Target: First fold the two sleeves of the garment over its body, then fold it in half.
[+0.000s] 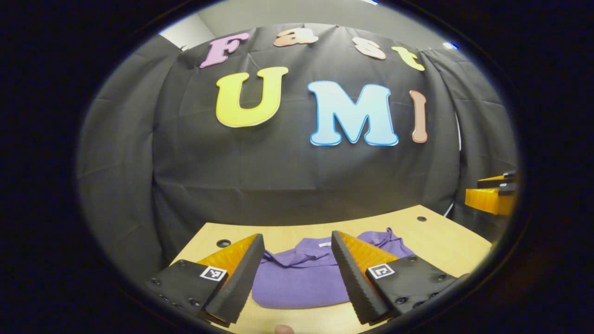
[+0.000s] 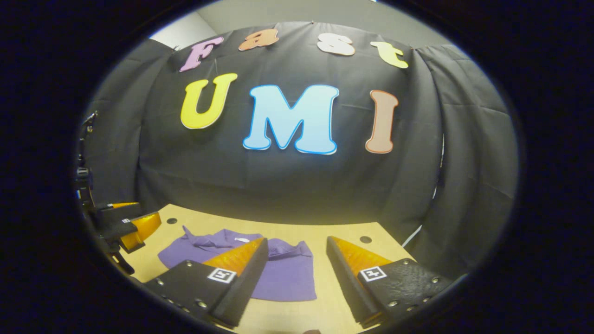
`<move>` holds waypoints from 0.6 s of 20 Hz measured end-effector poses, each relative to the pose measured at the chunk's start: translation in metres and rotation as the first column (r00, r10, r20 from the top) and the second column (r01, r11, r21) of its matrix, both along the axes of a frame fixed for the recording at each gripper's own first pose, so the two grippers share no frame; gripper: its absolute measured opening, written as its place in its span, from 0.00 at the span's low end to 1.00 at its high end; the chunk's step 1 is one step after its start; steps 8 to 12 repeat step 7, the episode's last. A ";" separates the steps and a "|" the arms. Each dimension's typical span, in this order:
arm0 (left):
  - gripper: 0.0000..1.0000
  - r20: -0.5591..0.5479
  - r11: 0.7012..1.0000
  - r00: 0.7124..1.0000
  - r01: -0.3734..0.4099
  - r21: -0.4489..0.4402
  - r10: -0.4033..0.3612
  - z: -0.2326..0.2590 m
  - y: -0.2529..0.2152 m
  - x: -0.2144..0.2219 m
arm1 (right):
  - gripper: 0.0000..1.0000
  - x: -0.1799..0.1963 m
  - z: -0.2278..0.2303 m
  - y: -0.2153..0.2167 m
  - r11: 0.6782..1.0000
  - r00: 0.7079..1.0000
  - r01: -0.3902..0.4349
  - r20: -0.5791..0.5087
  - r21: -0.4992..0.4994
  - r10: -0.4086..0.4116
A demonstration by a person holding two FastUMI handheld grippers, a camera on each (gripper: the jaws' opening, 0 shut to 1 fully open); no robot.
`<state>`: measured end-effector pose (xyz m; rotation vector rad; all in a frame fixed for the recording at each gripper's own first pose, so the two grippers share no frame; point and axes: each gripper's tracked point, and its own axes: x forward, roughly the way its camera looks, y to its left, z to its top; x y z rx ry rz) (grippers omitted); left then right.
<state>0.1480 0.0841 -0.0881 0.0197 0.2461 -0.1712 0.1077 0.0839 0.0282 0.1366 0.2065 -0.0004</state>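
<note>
Left gripper view: the left gripper sits at the bottom centre of the frame with its two fingers spread well apart and gripping nothing. Each finger is a wedge with a ridged, sawtooth inner face, mounted on a flat plate studded with screws and bearing a small square marker. Between and beyond the fingers lies the garment, a purple soft-knit shirt, flat on the tabletop, a pale wood-grain surface with round dark holes near its far edge. The collar end of the garment faces the far side, where the cloth is bunched and creased; the near hem is a smooth curved edge. Its sleeves appear drawn in over the body, though the fingers hide part of it. At the right edge of the frame, the right gripper shows as ribbed blocks above the tabletop's corner.

Right gripper view: the right gripper occupies the bottom centre, its fingers likewise wide apart and empty, of the same ridged wedge shape. The garment lies in the lower left to centre of the frame, partly behind the left-hand finger, on the tabletop. The left gripper appears at the left edge, above the tabletop beside the garment. A dark draped cloth wall stands behind the tabletop.
</note>
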 end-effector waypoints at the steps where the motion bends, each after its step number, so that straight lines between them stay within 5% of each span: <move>1: 0.95 0.010 1.000 1.000 0.008 0.002 -0.008 0.006 -0.002 -0.010 | 0.91 -0.007 0.002 0.000 1.000 1.000 0.001 0.004 0.012 -0.001; 12: 0.94 0.076 1.000 0.997 -0.001 -0.007 0.002 0.032 -0.013 -0.042 | 0.93 -0.035 0.012 -0.010 0.999 0.999 -0.004 0.032 0.036 0.003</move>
